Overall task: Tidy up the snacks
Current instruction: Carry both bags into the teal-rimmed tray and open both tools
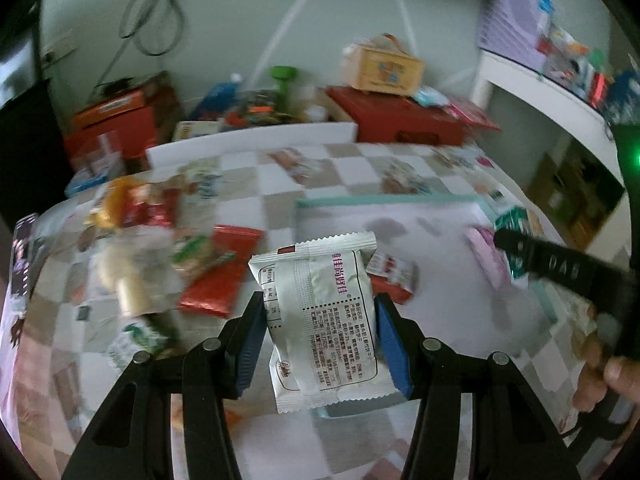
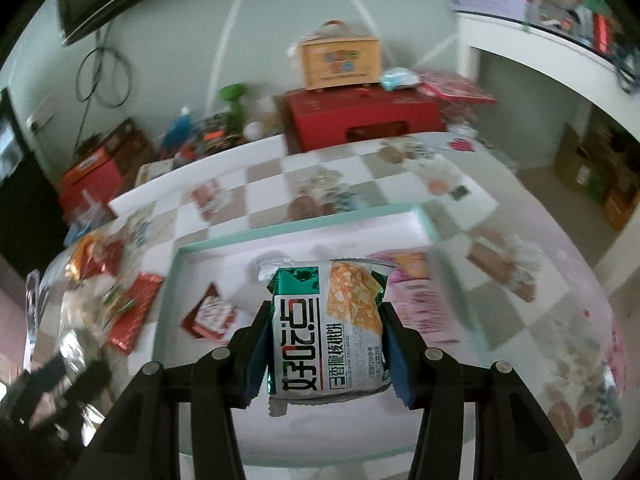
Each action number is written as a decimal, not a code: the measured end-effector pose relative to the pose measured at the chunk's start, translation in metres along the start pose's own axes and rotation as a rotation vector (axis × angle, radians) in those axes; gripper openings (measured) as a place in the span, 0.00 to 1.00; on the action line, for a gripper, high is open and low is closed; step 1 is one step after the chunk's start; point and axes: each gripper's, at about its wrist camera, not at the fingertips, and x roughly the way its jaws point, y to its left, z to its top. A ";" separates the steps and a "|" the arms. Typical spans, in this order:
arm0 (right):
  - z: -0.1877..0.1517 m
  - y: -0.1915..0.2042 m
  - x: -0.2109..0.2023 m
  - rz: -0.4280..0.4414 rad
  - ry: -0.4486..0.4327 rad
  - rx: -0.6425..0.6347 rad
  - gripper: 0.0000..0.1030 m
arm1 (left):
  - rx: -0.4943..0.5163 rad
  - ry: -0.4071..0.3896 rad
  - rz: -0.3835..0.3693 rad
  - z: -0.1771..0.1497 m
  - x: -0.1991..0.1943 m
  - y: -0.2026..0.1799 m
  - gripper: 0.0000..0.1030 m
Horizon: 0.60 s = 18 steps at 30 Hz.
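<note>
My left gripper (image 1: 320, 308) is shut on a silver snack packet (image 1: 324, 320) with printed text, held upright above the near left edge of a white tray with a mint rim (image 1: 384, 200). My right gripper (image 2: 324, 320) is shut on a green and white walnut-cake packet (image 2: 328, 328), held over the same tray (image 2: 304, 228). In the tray lie a small red and white packet (image 2: 212, 316) and a pink packet (image 2: 416, 304). The right gripper's black finger (image 1: 560, 264) shows at the right of the left wrist view, with the green packet's edge (image 1: 516, 220) past it.
Several loose snack packets (image 1: 160, 248) lie in a heap on the checkered tablecloth left of the tray, among them a flat red one (image 1: 224, 276). Red boxes (image 2: 360, 116) and a yellow carton (image 2: 340, 60) stand beyond the table's far edge. A hand (image 1: 608, 376) holds the right gripper's handle.
</note>
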 end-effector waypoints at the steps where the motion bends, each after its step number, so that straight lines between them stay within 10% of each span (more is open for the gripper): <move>1: 0.000 -0.004 -0.001 -0.004 0.000 0.008 0.52 | 0.014 0.007 -0.007 0.000 0.003 -0.006 0.54; 18: -0.016 0.002 0.043 0.042 0.158 -0.025 0.52 | 0.070 0.149 -0.017 -0.014 0.056 -0.032 0.54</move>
